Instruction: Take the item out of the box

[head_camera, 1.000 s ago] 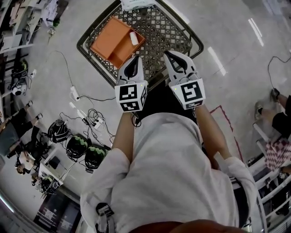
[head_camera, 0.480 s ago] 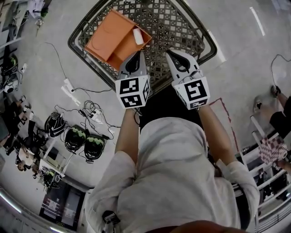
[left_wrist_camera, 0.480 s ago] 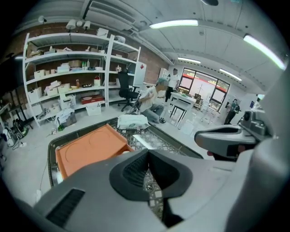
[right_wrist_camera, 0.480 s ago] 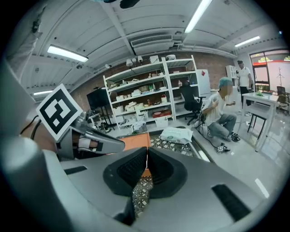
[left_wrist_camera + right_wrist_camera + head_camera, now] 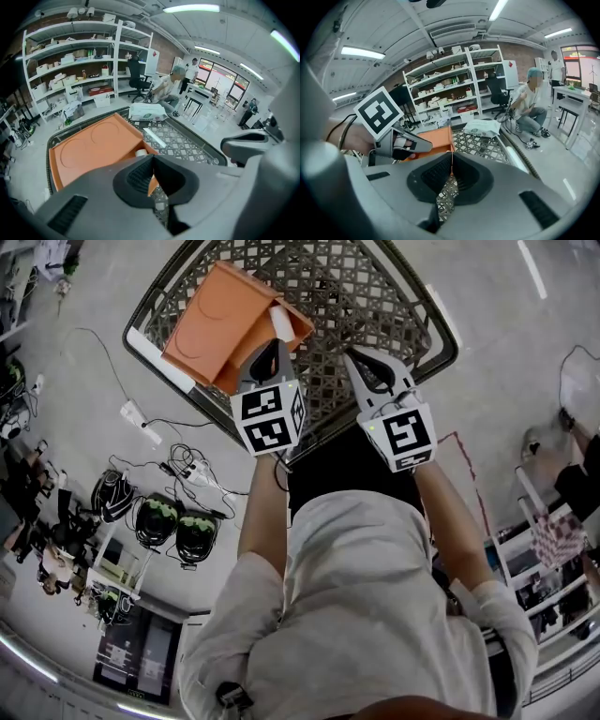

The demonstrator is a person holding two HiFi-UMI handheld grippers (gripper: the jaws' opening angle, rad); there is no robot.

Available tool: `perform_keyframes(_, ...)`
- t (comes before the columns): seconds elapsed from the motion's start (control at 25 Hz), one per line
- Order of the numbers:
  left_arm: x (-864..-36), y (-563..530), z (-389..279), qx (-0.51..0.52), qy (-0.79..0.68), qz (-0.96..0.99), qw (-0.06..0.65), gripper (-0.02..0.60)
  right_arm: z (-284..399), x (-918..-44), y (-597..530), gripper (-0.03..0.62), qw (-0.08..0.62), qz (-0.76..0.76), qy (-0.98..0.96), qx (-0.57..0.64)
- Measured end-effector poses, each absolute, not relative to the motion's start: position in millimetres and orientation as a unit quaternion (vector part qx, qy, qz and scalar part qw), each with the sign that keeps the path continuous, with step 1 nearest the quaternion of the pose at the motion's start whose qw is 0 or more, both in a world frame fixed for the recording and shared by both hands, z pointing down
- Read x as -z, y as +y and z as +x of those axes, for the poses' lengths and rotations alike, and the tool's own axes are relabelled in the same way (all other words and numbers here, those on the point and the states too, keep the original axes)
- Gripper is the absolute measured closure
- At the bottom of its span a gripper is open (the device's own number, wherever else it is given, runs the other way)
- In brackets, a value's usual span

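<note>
An open orange box [image 5: 217, 322] lies on a black lattice table [image 5: 361, 292]; its flat lid fills the left gripper view [image 5: 93, 145]. A small white roll-shaped item [image 5: 279, 317] stands in the box's near corner, and it also shows just beyond my left jaws [image 5: 140, 153]. My left gripper [image 5: 273, 345] is shut and empty, with its tips just short of that corner of the box. My right gripper [image 5: 353, 358] is shut too and hovers over the lattice to the right of the box. In the right gripper view [image 5: 451, 154] the box [image 5: 435, 139] and the left gripper [image 5: 396, 146] are ahead and to the left.
A white bag [image 5: 147, 111] and a white strip [image 5: 154, 137] lie on the lattice beyond the box. Cables, a power strip and helmets [image 5: 159, 531] are on the floor at left. Shelving [image 5: 70, 70] stands behind, and a person [image 5: 529, 110] crouches at right.
Both grippers have come down and forward toward the table. The left tips are now close to the box's near corner. Both stayed shut.
</note>
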State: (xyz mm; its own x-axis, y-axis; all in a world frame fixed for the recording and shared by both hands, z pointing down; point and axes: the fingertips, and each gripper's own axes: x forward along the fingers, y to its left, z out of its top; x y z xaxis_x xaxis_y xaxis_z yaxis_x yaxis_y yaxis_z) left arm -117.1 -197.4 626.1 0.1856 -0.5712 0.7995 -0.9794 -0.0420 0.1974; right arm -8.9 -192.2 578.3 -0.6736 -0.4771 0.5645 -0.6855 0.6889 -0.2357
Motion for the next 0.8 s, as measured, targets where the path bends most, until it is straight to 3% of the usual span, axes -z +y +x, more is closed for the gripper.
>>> perform_keyframes(0.48,-671,-209,-110,-0.290,-0.546,0.648,0.445,0.569,5,-597,-200,0.589,0.259,0.332,-0.876,-0.236)
perform_keyframes(0.8,-685,-210,-115,-0.295,-0.545,0.629,0.469,0.467,8,-598,-202,0.589,0.266,0.336,-0.871,-0.241)
